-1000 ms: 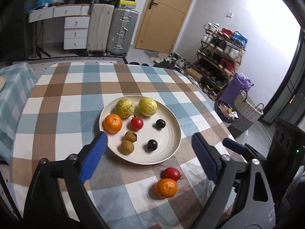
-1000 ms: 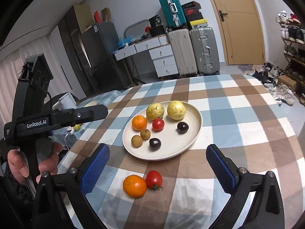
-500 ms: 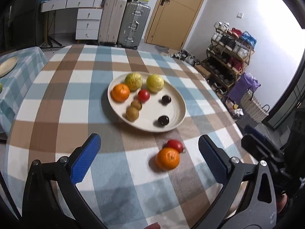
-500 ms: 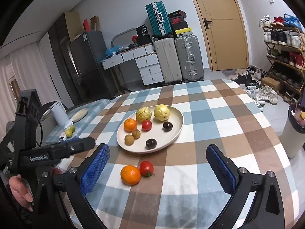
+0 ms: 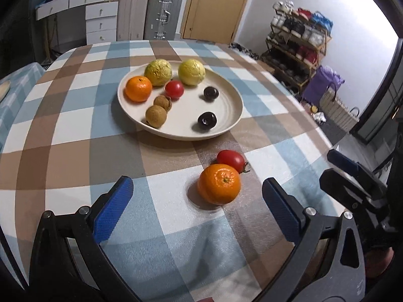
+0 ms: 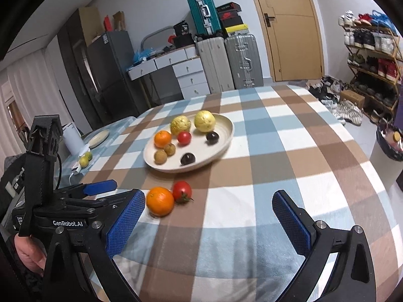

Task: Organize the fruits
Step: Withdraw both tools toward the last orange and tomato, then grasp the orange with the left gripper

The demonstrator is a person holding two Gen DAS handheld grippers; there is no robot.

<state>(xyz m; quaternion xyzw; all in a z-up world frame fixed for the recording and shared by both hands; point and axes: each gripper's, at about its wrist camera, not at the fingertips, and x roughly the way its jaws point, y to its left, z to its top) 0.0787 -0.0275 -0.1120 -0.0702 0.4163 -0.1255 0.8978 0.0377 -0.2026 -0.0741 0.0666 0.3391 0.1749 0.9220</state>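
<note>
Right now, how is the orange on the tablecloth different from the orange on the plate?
The loose orange sits on the checked tablecloth, touching a red tomato; the plated orange rests inside the cream plate, beside a yellow bumpy fruit. The loose orange lies just ahead of the open left claw; the plated orange is farther off. Both are round, bright orange and unheld.

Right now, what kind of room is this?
Probably a lived-in home room, entryway or dining area: a shoe rack full of sneakers, suitcases by the door, and a table with checked cloth.
</note>
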